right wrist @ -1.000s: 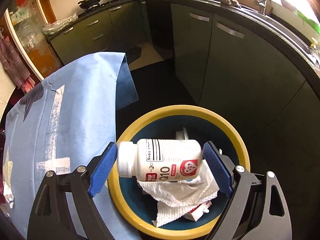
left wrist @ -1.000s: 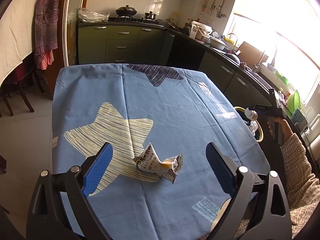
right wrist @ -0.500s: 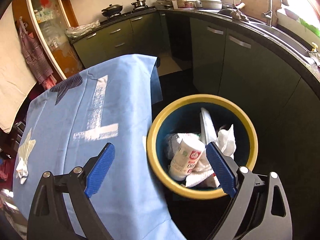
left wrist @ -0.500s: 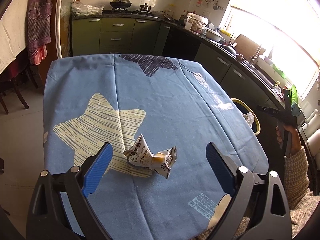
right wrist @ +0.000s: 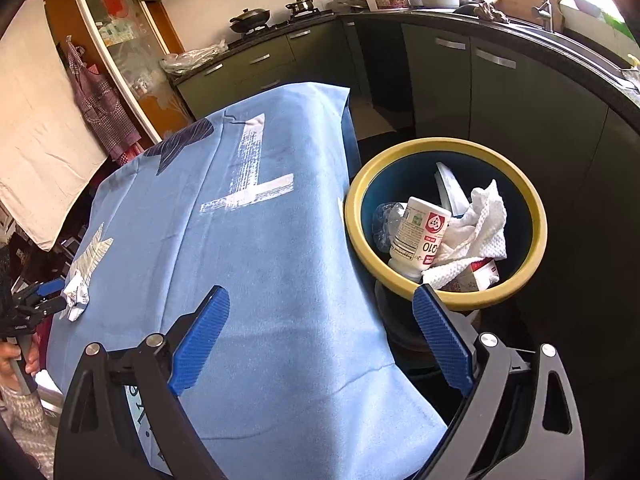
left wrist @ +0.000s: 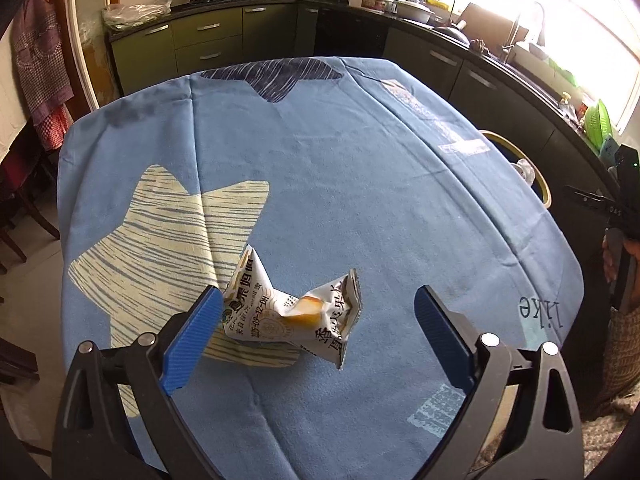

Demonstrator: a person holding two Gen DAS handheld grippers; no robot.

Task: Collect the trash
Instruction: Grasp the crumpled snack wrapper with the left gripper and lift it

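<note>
Crumpled white snack wrapper w/ black print and an orange patch (left wrist: pixel 294 316) lies on blue tablecloth w/ pale striped star print (left wrist: pixel 340 168), near the table's front edge. Left gripper (left wrist: pixel 318 334) hangs low over it, blue-padded fingers (left wrist: pixel 192 338) spread wide; wrapper sits between them, its left end just beside or touching the left pad, can't tell which. Right pad well apart from it.

Right gripper (right wrist: pixel 320 344) also wide, nothing in it, held over the cloth's right edge, pointing toward the round yellow-rimmed dark blue trash bin (right wrist: pixel 536 216) beside the table. Bin contents: white plastic supplement bottle w/ red label (right wrist: pixel 420 236) standing cap-down and tilted, crumpled white paper towel (right wrist: pixel 476 224) leaning against it, clear crushed plastic (right wrist: pixel 384 220) on its left, small carton w/ red print (right wrist: pixel 480 276) underneath.

From right wrist cam, wrapper and left gripper show far left at the table edge, w/ a hand on the handle (right wrist: pixel 18 360).
</note>
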